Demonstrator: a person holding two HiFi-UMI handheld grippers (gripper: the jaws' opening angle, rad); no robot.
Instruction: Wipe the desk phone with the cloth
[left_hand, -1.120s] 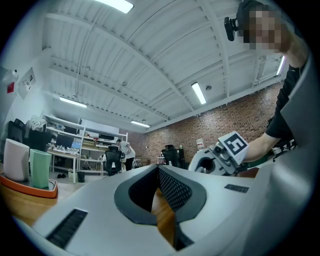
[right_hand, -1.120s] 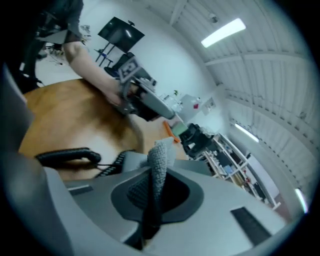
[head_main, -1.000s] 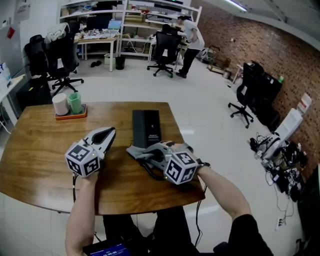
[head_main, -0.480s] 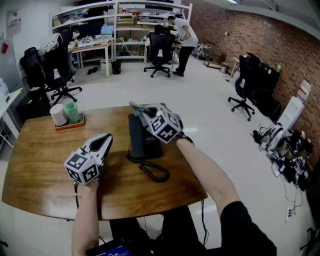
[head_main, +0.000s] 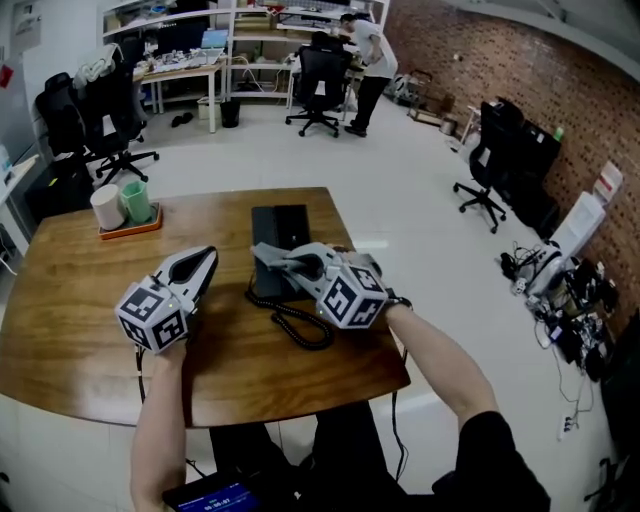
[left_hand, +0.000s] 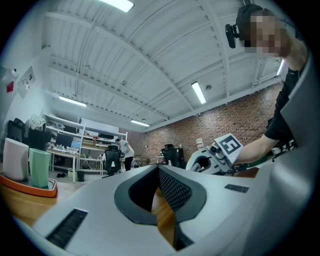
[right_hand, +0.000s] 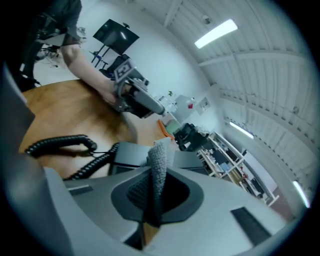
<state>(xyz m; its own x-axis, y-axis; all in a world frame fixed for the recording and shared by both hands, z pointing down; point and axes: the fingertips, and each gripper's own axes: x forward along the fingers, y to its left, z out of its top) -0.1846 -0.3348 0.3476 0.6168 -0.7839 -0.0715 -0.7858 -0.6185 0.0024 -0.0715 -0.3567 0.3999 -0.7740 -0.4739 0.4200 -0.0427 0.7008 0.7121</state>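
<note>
One black, flat phone (head_main: 280, 228) on table (head_main: 70, 310), coiled cord (head_main: 290, 322) curling off phone's near end. One grey knit cloth (right_hand: 159, 167) pinched in right gripper (head_main: 272, 257), over that near end. Left gripper (head_main: 205, 260) left of phone, pressed together, empty. Two cups (head_main: 105, 208) farther left.

No readable text anywhere. Marker cubes on left gripper (head_main: 207, 258) and right gripper (head_main: 268, 255): black-and-white square patterns, no letters. Desk phone (head_main: 281, 232), far edge of desk (head_main: 80, 290): no brand or key numbers legible. Wall notice (head_main: 22, 26) and placard (head_main: 606, 208) by the brick wall: print too small. Small lit screen (head_main: 215, 496): characters blurred.
</note>
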